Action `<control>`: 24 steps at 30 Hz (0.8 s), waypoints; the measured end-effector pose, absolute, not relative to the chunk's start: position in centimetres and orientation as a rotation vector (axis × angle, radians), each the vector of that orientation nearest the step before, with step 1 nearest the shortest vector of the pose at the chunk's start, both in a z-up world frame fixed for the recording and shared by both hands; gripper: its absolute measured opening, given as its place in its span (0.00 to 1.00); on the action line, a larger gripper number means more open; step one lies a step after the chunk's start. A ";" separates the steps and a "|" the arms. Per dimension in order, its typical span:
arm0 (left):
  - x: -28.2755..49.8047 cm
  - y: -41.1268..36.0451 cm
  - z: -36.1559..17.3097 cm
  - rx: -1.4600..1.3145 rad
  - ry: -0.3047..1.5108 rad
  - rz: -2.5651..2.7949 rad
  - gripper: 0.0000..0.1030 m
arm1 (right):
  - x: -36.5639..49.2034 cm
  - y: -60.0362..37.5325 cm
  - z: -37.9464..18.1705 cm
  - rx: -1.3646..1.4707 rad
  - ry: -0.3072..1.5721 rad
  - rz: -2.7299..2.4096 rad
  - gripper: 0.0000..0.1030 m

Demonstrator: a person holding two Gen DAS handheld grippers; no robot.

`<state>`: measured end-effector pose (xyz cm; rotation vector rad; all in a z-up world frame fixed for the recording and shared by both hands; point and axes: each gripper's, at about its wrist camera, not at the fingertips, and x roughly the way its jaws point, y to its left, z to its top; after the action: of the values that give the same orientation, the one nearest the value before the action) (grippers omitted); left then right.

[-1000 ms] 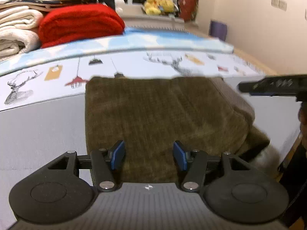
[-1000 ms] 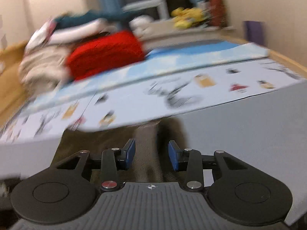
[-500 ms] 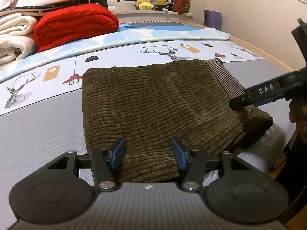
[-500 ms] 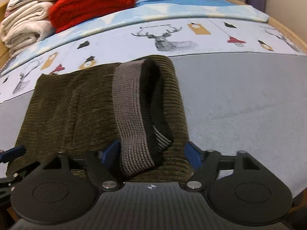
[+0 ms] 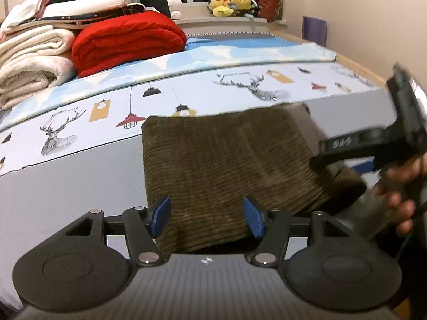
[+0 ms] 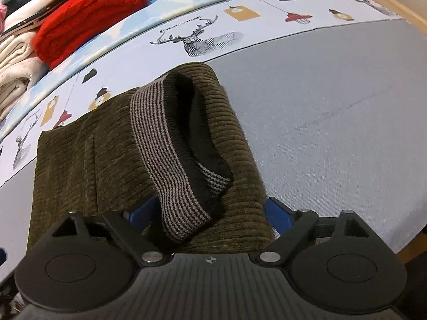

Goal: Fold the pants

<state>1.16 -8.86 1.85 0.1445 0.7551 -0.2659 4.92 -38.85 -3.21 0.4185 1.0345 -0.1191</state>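
Olive corduroy pants [image 5: 226, 165] lie folded in a compact rectangle on the grey bed sheet [image 5: 66, 186]. Their striped grey-black waistband [image 6: 165, 144] lies on top at the right end. My left gripper [image 5: 207, 217] is open, its blue pads either side of the near edge of the pants. My right gripper [image 6: 210, 213] is open wide around the waistband end of the pants [image 6: 88, 154]; it also shows in the left wrist view [image 5: 347, 154], held by a hand at the right end.
A red blanket [image 5: 125, 40] and cream folded bedding [image 5: 32, 61] are stacked at the far left of the bed. A printed deer-pattern sheet [image 5: 240, 85] lies behind the pants. Plush toys [image 5: 229, 2] sit on the far sill. The bed's wooden edge [image 6: 387, 2] runs on the right.
My right gripper has pushed further in around the waistband end and opened wide. My left gripper has stayed open at the near edge, the view tilting slightly.
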 end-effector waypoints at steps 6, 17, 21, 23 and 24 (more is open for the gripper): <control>1.4 -8.5 1.6 0.170 0.750 -0.286 0.71 | 5.6 -39.1 -3.6 0.477 1.044 -0.123 0.94; 10.7 -5.4 8.3 0.182 0.726 -0.391 0.86 | 8.1 -40.1 0.8 0.308 0.972 0.047 0.87; 14.8 -4.5 5.9 0.122 0.812 -0.419 0.92 | 10.3 -40.8 -1.8 0.341 1.091 0.130 0.88; 16.2 -3.5 2.6 0.025 0.894 -0.412 0.92 | 10.6 -41.2 -3.6 0.400 1.136 0.123 0.96; 17.1 -3.1 0.7 -0.024 1.005 -0.379 0.92 | 10.6 -41.1 -3.8 0.406 1.137 0.117 0.99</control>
<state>17.10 -3.10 0.66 -0.0243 1.0054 -0.3791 10.59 -41.08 -3.82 0.4063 1.1374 0.1168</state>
